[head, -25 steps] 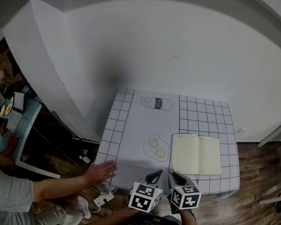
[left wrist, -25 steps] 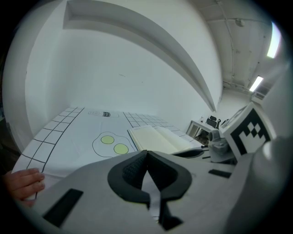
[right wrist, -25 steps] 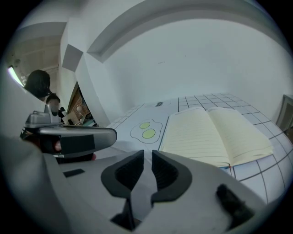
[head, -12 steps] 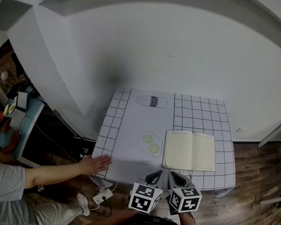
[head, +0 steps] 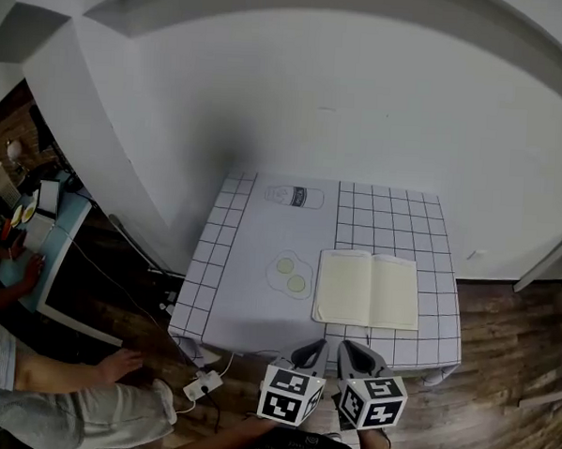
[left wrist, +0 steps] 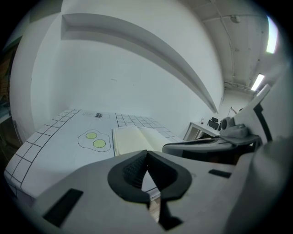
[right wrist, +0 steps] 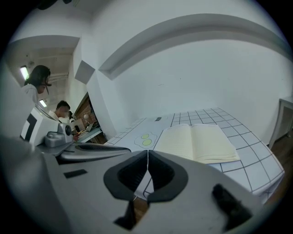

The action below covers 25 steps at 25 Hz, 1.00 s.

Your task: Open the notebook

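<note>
The notebook [head: 367,289] lies open and flat on the right half of the checked table mat [head: 240,292], its cream pages blank. It also shows in the left gripper view [left wrist: 137,139] and the right gripper view [right wrist: 197,141]. Both grippers hang side by side off the table's near edge, apart from the notebook. My left gripper [head: 309,350] [left wrist: 146,153] is shut and holds nothing. The jaws of my right gripper [head: 352,352] [right wrist: 147,153] are closing: they stand together with nothing between them.
A fried-egg drawing [head: 289,273] and a milk-bottle drawing [head: 295,196] are printed on the mat. Another person's hand [head: 123,363] is low at the left, off the table. A power strip [head: 202,386] lies on the floor, and a cluttered side desk [head: 17,243] stands far left.
Both grippers have drawn back from the table and risen a little. The other person's hand has left the table's near left corner and dropped away. The notebook stays open.
</note>
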### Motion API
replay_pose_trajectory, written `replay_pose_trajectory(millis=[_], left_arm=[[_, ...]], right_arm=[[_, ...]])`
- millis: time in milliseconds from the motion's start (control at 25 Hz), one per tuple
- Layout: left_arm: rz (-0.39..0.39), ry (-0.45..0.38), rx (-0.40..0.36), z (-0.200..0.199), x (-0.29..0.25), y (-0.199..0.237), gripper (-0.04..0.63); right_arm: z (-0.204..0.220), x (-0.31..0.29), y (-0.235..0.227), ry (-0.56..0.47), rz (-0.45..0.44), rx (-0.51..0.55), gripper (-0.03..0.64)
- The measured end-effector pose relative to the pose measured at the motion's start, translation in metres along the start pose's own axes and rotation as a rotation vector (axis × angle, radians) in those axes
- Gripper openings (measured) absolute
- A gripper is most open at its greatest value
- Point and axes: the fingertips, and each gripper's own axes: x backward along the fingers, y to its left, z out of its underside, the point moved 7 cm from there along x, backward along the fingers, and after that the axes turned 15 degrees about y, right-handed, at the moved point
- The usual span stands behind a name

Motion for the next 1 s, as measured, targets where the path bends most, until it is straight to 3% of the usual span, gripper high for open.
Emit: replay_pose_trajectory(millis=[440, 1000], left_arm=[[-0.009, -0.02, -0.003, -0.001, 0.004, -0.024, 0.009], [-0.033, -0.029, 0.002, -0.002, 0.006, -0.023, 0.01]], right_arm=[[0.004, 0.027, -0.008, -0.045, 0.004, 0.016, 0.012], [0.002, 0.025, -0.006, -0.047, -0.013, 0.046, 0.012]])
